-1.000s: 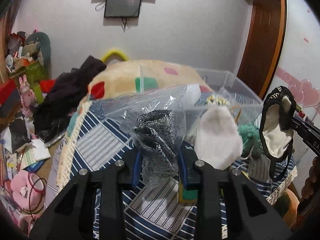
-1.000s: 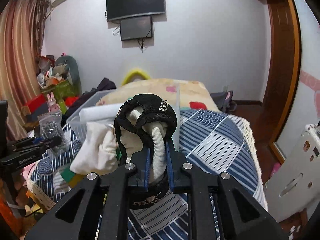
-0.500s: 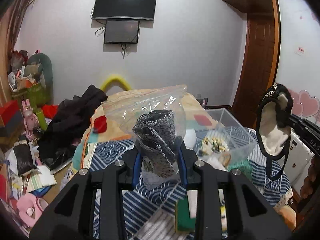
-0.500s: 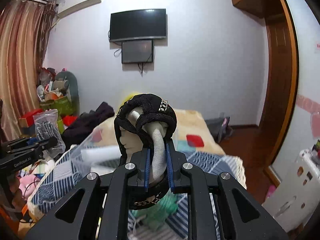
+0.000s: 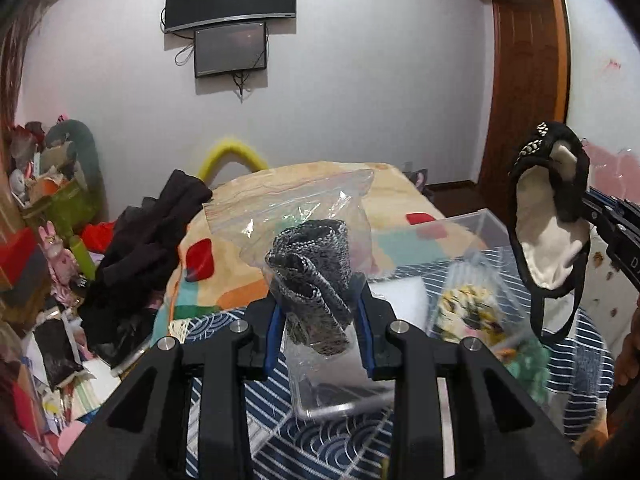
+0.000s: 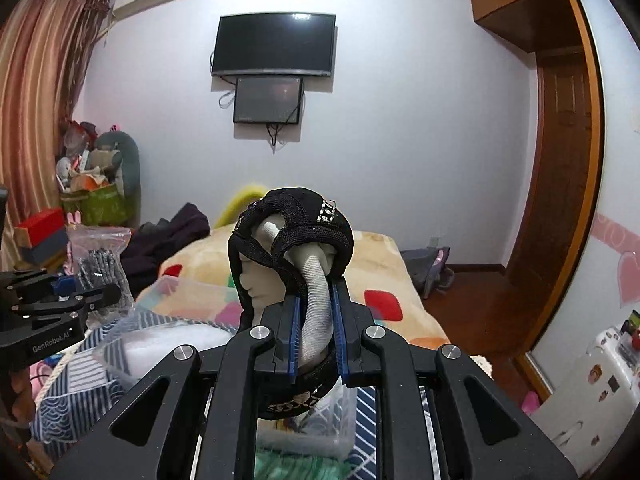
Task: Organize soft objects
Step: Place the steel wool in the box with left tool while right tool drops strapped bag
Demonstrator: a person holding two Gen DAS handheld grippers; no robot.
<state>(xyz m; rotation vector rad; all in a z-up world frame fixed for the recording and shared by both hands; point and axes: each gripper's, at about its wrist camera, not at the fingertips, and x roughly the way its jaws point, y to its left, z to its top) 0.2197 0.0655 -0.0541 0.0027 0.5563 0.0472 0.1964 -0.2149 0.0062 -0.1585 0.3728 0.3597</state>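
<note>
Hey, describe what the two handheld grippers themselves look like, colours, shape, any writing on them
Both are matte black plastic. The left gripper and right gripper each have two angular fingers with triangular cut-outs, silver round screw heads and blue pads on the inner faces. White lettering "GenRobot.AI" runs along the left one's side. No cables or sleeves are visible.

A curved black wall television [image 6: 274,44] hangs on the pale wall, a smaller dark screen [image 6: 268,99] directly beneath it. Far below the television stands a bed with a patchwork quilt [image 5: 240,240]; a brown wooden door [image 5: 524,80] stands to the television's right.
</note>
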